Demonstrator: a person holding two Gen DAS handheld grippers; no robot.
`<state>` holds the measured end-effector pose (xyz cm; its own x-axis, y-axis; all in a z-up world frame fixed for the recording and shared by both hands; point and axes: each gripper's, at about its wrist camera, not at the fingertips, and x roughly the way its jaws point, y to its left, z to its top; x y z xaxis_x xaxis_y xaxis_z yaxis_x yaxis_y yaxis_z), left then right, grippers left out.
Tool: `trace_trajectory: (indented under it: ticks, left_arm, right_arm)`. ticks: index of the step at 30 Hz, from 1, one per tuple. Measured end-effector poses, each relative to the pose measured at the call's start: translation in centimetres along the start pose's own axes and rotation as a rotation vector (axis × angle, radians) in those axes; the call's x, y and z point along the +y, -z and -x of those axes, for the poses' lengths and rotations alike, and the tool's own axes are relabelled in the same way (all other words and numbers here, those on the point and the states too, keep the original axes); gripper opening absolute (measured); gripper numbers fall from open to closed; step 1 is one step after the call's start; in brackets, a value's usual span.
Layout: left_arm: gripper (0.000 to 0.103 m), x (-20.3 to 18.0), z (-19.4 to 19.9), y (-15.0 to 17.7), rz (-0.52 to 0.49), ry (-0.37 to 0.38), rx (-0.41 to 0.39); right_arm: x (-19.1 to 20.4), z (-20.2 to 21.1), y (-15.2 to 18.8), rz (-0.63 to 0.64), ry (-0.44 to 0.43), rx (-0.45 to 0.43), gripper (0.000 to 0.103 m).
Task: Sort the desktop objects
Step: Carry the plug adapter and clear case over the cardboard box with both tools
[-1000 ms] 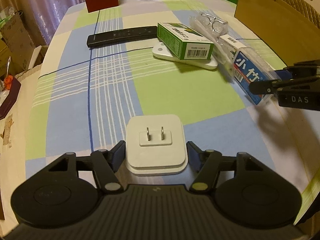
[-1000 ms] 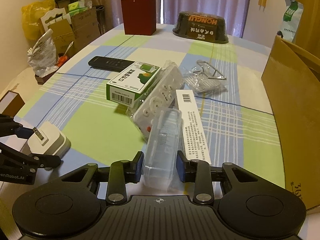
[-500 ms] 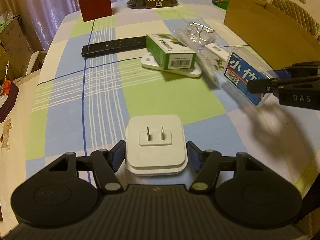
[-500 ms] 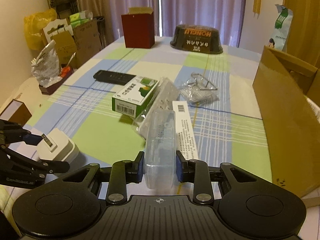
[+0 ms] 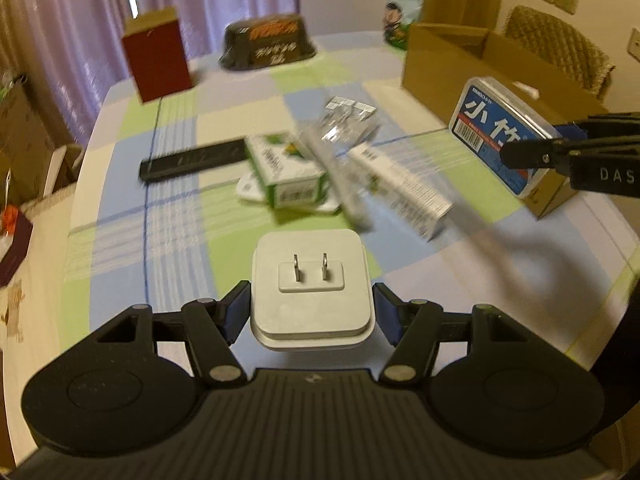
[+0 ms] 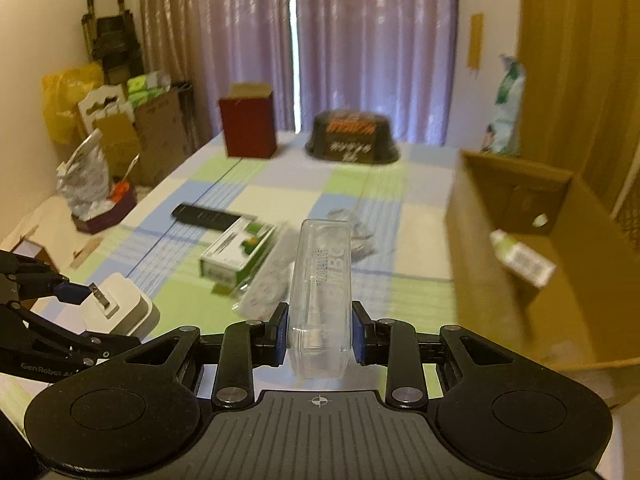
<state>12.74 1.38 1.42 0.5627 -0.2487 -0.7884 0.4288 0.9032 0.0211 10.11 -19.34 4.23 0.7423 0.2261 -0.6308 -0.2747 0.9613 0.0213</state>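
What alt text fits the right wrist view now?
The right gripper holds a clear plastic case above the checked tablecloth, an open cardboard box at right. The left gripper holds a white plug adapter.

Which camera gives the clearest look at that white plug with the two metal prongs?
The left wrist view: the white plug sits centred and sharp in the left gripper, prongs facing the camera. The right wrist view catches it only small at the lower left edge, side-on and partly hidden by a gripper finger.
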Motion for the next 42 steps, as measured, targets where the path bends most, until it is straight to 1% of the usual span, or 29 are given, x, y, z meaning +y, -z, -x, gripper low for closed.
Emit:
trace_trajectory:
  ticks: [6, 14, 19, 25, 30, 34, 39, 42]
  left_arm:
    - [0.060, -3.9, 0.6, -2.9, -0.064, 0.040, -0.041]
    - [0.060, -10.4, 0.4, -8.0, -0.137, 0.121, -0.107]
    - [0.060, -14.9, -0.2, -11.7, -0.192, 0.173, -0.145]
    - [0.060, -19.4, -1.9, -15.7, -0.240, 0.230, -0.173]
    - [0.060, -22.3, -4.5, -18.2, -0.287, 0.254, -0.162]
    - [0.060, -23.6, -6.7, -19.5, -0.314, 0.267, -0.135]
    - [0.060, -25.0, -9.6, -20.1, -0.364, 0.261, -0.075]
    - [0.060, -25.3, -11.2, -20.1, -0.375, 0.260, -0.040]
  right_arm:
    - [-4.2, 2.9, -1.1, -0.025, 0.068, -0.051, 0.030]
    - [-11.0, 5.0, -1.7, -0.065, 0.164, -0.071, 0.030]
    - [-14.8, 5.0, -1.9, -0.093, 0.204, -0.061, 0.030]
    - [-18.3, 4.4, -1.8, -0.120, 0.220, -0.043, 0.030]
    - [-20.6, 3.7, -1.3, -0.151, 0.219, -0.028, 0.030]
    - [-22.0, 3.1, -0.6, -0.171, 0.216, -0.014, 0.030]
    - [-23.0, 2.0, 0.1, -0.186, 0.210, 0.005, 0.030]
    - [-23.4, 1.3, 0.6, -0.189, 0.205, 0.018, 0.030]
